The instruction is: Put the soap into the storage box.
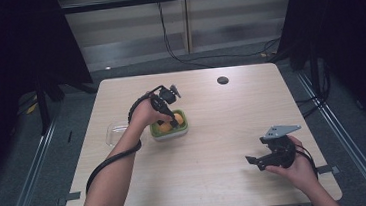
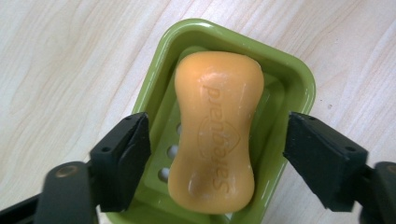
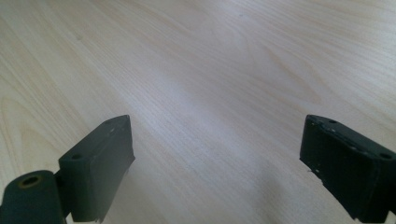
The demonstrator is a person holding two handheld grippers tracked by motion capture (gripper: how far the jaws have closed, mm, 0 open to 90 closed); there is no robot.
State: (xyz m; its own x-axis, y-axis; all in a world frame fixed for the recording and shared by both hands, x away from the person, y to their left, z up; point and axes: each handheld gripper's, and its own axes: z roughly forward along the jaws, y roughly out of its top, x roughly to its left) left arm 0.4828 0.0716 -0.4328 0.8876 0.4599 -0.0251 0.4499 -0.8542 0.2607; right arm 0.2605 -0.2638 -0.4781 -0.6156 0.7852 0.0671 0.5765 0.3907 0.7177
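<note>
An orange bar of soap (image 2: 215, 133) lies in a green soap dish (image 2: 299, 84) on the wooden table. My left gripper (image 2: 217, 158) points down over the dish with its jaws open on either side of the soap, clear gaps on both sides. From above, the left gripper (image 1: 172, 120) hangs over the green dish (image 1: 184, 129) with the soap (image 1: 165, 127) partly hidden under it. My right gripper (image 1: 256, 162) stands open near the front right of the table, and in the right gripper view (image 3: 217, 172) nothing but bare wood lies between its jaws.
A clear plastic lid or tray (image 1: 115, 132) lies on the table just left of the dish, partly behind my left forearm. A small dark round disc (image 1: 222, 80) sits near the far edge. Dark curtains and cables lie beyond the table (image 1: 225, 144).
</note>
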